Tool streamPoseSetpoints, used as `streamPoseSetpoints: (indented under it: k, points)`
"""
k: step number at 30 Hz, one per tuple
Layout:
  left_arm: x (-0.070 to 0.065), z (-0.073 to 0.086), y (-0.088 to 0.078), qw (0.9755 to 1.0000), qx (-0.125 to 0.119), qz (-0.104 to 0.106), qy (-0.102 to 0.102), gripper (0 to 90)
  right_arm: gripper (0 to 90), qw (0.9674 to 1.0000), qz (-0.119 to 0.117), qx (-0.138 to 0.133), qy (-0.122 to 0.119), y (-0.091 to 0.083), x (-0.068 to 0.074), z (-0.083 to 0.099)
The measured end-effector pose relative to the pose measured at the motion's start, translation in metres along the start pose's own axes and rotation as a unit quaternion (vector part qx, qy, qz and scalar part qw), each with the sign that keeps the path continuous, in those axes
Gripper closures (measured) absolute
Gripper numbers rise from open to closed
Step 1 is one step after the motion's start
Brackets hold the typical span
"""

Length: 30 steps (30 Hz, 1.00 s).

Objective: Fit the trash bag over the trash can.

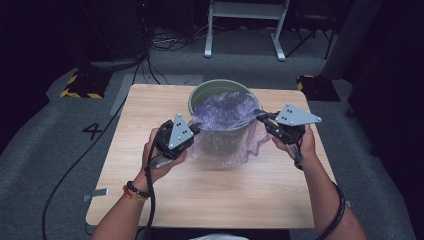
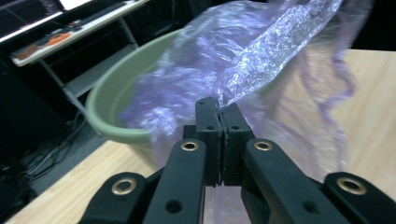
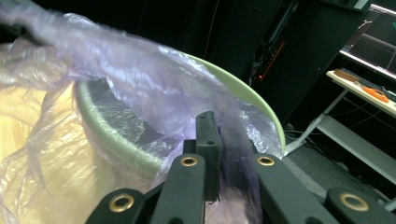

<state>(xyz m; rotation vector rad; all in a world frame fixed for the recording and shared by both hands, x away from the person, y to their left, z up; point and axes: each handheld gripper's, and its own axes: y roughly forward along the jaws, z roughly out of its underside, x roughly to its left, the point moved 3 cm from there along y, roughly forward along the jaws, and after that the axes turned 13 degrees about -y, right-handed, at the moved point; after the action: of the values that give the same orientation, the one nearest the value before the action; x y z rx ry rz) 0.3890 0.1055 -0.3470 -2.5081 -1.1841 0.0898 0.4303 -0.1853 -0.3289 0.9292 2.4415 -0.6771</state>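
Purple plastic bag [image 1: 225, 125], at centre frame, is being clamped by both the left gripper [image 1: 196, 129] and right gripper [image 1: 261, 116]; spreading its mouth evenly, without tearing, over the green bin [image 1: 200, 95] rim seems wise.

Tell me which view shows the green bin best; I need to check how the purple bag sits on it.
The high view: the green bin shows whole on the table, with the purple bag draped over its near rim. The left gripper view catches one curved stretch of rim; the right gripper view shows a rim arc under plastic.
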Motion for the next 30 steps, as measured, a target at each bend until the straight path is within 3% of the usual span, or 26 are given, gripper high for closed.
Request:
streamPoseSetpoints:
  k: [4,9,12,15,19,25,30]
  points:
    - [0.017,-0.007,0.003,0.9999,-0.007,0.001,-0.013,89.9,86.0,0.9999,0.010,-0.002,-0.002,0.000,-0.007,-0.001]
    - [0.034,-0.013,0.009,0.9996,-0.008,-0.013,-0.022,90.0,71.7,0.9990,0.040,0.011,0.014,0.007,-0.021,0.007]
    - [0.044,-0.013,0.015,0.9993,-0.005,-0.012,-0.034,90.0,66.4,0.9986,0.043,0.017,0.026,0.009,-0.029,0.014]
    - [0.052,-0.013,0.023,0.9992,0.001,-0.016,-0.036,90.0,61.7,0.9980,0.053,0.030,0.019,0.011,-0.034,0.017]
    - [0.059,-0.015,0.033,0.9990,-0.004,-0.024,-0.038,90.0,68.2,0.9976,0.055,0.040,0.013,0.018,-0.038,0.018]
    - [0.075,-0.017,0.048,0.9981,-0.002,-0.030,-0.055,90.0,84.7,0.9977,0.048,0.048,-0.004,0.031,-0.044,0.013]
    - [0.087,-0.017,0.063,0.9969,0.004,-0.039,-0.068,89.9,87.4,0.9976,0.039,0.057,0.008,0.047,-0.053,0.017]
